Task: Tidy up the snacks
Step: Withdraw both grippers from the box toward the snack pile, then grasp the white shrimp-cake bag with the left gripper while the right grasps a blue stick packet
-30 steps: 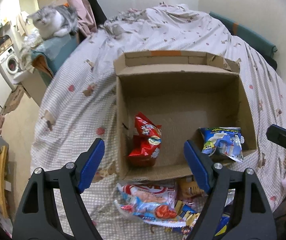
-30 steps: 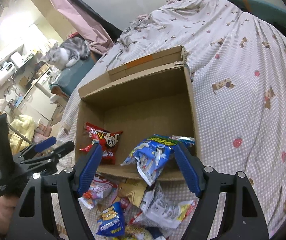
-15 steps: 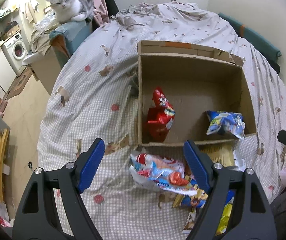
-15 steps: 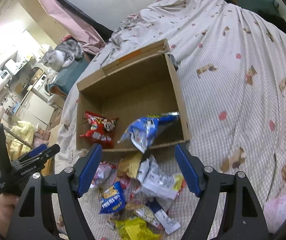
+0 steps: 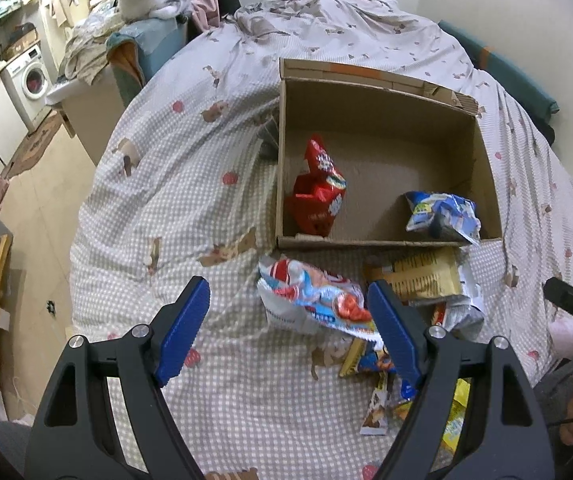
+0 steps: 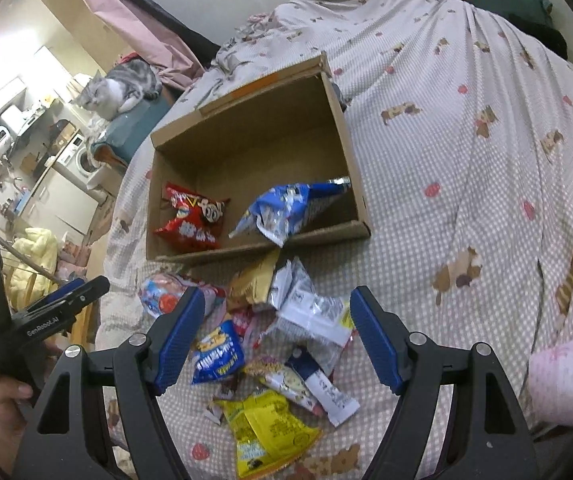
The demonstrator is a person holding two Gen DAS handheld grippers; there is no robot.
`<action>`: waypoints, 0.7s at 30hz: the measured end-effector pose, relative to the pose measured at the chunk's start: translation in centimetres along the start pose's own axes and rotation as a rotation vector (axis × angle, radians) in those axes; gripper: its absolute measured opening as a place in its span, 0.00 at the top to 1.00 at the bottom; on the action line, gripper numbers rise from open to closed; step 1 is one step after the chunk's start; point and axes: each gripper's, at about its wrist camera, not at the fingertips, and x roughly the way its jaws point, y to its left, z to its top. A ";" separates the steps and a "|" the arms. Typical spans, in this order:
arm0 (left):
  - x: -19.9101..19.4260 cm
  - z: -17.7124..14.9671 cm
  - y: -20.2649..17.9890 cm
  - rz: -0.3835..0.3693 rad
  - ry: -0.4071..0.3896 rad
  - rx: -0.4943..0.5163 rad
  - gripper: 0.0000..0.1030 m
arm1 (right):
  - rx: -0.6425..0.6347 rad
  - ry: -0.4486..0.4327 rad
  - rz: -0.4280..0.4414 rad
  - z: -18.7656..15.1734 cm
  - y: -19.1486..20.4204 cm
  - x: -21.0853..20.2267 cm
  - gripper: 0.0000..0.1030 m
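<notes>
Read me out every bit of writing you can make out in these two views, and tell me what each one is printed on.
"GenRobot.AI": white lettering on the black body of the left gripper, seen from the right wrist view.
Red bag in the cardboard box: large printed characters, not readable.
Small blue packet on the bedspread: yellow lettering, too blurred.
Yellow bag, white sachet, gold packet: print too small.

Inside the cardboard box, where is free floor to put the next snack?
The box floor is bare behind and between the red bag and the blue bag. The heap of packets before the box's front wall is crowded.
</notes>
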 end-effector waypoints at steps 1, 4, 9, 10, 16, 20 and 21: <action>0.0 -0.2 0.1 -0.002 0.005 -0.004 0.24 | 0.012 0.006 0.003 -0.2 -0.2 0.0 0.24; 0.0 -0.8 0.5 -0.014 0.019 -0.026 0.24 | 0.063 0.024 0.019 -0.8 -1.2 0.0 0.24; 0.4 -1.0 1.3 -0.026 0.045 -0.070 0.24 | 0.151 0.114 0.002 -1.4 -3.0 1.5 0.24; 0.4 -1.0 1.4 -0.027 0.047 -0.075 0.24 | 0.157 0.141 -0.017 -1.6 -3.2 2.0 0.24; 0.9 -1.0 2.1 -0.029 0.068 -0.112 0.24 | 0.105 0.371 -0.106 -3.4 -3.0 6.8 0.26; 1.4 -1.1 2.3 -0.036 0.090 -0.135 0.24 | 0.028 0.446 -0.136 -3.6 -2.1 9.4 0.41; 1.5 -1.1 2.3 -0.039 0.094 -0.138 0.24 | 0.015 0.468 -0.140 -3.7 -2.0 10.1 0.46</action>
